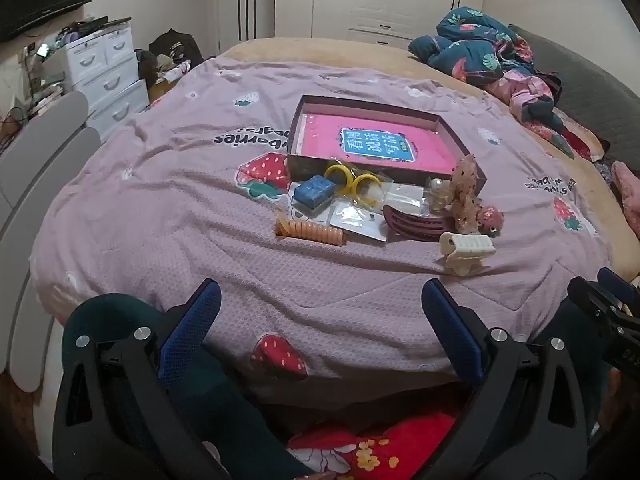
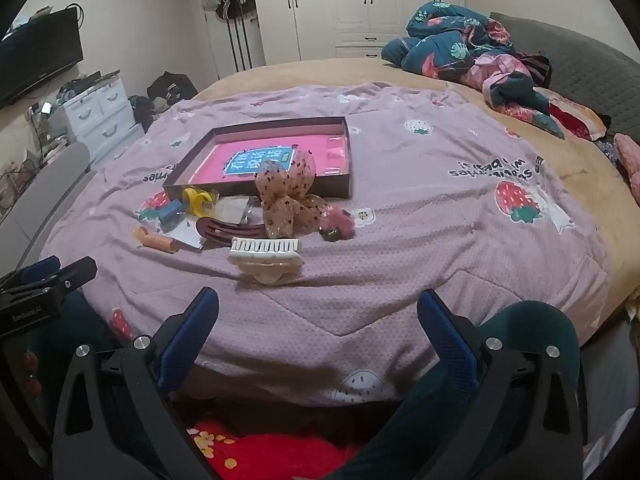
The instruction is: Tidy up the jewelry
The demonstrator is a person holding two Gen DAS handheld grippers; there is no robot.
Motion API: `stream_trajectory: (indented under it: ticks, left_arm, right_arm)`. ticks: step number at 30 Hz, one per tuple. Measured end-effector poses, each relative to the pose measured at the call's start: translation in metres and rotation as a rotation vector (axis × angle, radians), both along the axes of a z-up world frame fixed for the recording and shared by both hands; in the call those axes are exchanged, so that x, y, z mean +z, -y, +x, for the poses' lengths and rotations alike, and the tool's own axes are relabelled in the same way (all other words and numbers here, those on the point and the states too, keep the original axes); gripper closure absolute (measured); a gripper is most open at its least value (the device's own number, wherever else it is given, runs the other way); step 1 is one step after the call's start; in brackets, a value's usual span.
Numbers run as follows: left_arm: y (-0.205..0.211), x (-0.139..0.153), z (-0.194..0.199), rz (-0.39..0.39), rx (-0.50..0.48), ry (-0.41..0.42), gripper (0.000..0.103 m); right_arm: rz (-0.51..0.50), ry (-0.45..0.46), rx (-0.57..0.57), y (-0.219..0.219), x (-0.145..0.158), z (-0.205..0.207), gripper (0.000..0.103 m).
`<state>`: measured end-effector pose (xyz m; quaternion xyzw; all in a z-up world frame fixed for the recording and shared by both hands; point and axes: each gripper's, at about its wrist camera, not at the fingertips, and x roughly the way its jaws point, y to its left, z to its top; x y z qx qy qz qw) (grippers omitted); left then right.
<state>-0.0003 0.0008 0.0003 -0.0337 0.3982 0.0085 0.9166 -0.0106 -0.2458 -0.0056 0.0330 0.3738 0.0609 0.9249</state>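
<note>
A shallow dark box (image 1: 466, 148) (image 2: 350, 152) with a pink book lying inside sits mid-bed. Before it lie a cream claw clip (image 1: 466, 250) (image 2: 266, 254), a maroon hair clip (image 1: 412, 222) (image 2: 224, 230), a beige dotted bow (image 1: 464, 188) (image 2: 286, 196), a pink fuzzy tie (image 1: 491, 216) (image 2: 340, 220), yellow bangles (image 1: 352, 180) (image 2: 198, 200), a small blue box (image 1: 314, 192) (image 2: 172, 210), an orange spiral tie (image 1: 310, 232) (image 2: 156, 242) and clear packets (image 1: 356, 218). My left gripper (image 1: 320, 320) and right gripper (image 2: 318, 324) hover open near the bed's front edge, nothing between their fingers.
The bed wears a lilac strawberry-print cover (image 1: 200, 208) (image 2: 440, 248). Crumpled floral bedding (image 1: 484, 48) (image 2: 460, 44) lies at the far right. White drawers (image 1: 108, 76) (image 2: 100, 112) stand left of the bed, wardrobes behind. A person's green-clad knees and a red garment show beneath the grippers.
</note>
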Motion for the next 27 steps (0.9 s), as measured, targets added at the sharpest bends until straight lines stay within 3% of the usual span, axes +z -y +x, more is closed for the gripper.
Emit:
stream_trajectory:
  ticks: [27]
  left_arm:
    - [-0.001, 0.013, -0.001, 0.004, -0.005, 0.008, 0.009]
  right_arm:
    - [-0.004, 0.034, 0.017, -0.004, 0.012, -0.006, 0.004]
